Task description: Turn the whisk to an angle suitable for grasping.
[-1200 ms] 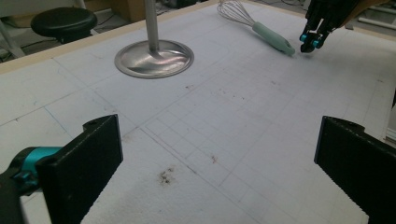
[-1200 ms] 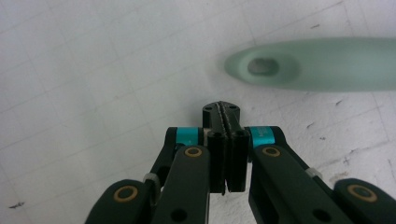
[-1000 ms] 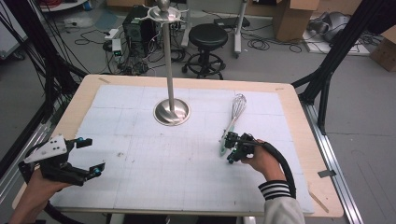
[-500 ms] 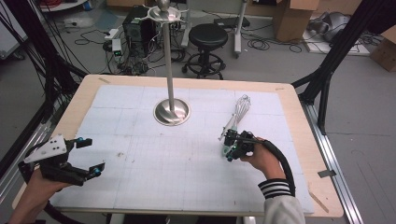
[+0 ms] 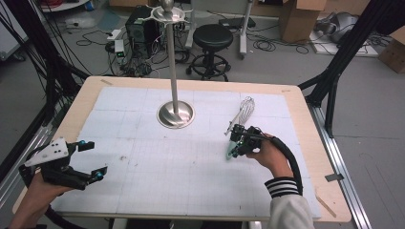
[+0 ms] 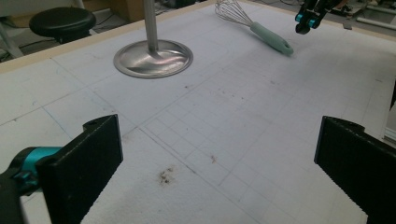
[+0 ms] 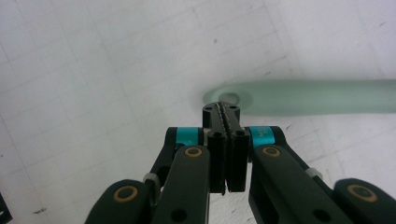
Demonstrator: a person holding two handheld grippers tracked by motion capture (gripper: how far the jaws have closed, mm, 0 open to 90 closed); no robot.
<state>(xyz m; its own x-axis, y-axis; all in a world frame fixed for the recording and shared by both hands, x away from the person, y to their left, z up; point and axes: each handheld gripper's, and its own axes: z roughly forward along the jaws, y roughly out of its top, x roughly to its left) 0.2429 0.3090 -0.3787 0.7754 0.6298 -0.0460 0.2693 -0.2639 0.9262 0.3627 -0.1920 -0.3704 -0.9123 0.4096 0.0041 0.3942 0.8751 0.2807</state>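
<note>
Right gripper (image 7: 221,108) clenched on nothing, its tips over the handle end of a wire whisk with a pale green handle (image 5: 240,120).

The whisk lies flat on the white gridded mat (image 5: 143,162), right of the polished steel stand with a round base (image 5: 175,114). The left gripper (image 5: 76,160) rests near the table's left edge, jaws spread wide apart. No legible writing or brand marks anywhere.

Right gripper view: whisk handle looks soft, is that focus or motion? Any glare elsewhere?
Right gripper view: the pale green whisk handle is blurred while the shut fingers stay sharp, so likely focus depth. Left gripper view: soft bright reflections on the stand's steel base. High view: even light, faint shadows.
</note>
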